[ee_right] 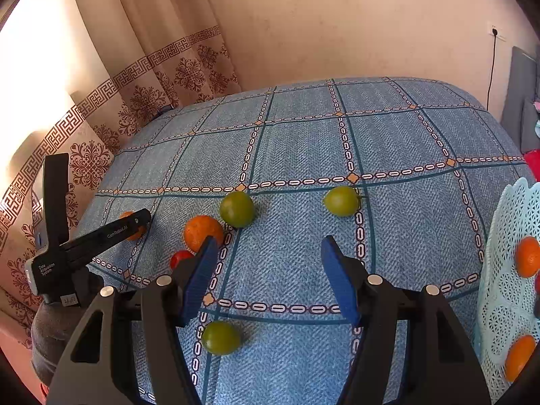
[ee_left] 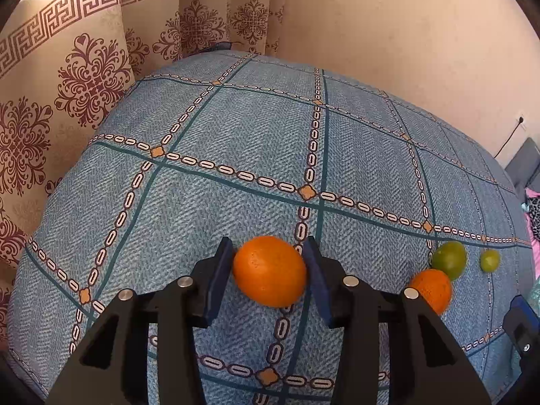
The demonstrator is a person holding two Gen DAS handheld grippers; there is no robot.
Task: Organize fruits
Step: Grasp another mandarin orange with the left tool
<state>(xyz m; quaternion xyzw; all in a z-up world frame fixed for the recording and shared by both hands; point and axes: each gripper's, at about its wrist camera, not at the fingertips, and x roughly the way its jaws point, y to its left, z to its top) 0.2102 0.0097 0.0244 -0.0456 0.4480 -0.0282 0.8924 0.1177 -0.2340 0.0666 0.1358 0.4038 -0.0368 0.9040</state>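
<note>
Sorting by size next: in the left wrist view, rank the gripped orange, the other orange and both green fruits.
1. Gripped orange, though nearest the camera.
2. Other orange, partly hidden.
3. Larger green fruit.
4. Small green fruit.

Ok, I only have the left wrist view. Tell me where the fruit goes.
Observer: Probably into a pale blue lattice basket on the right; oranges already lie in it.
Operator: Report the right gripper.
Observer: The right gripper is open and empty over the cloth.
Operator: Name fruit I cannot see.
Observer: A red fruit beside the loose orange, and a green fruit nearest the camera.
</note>
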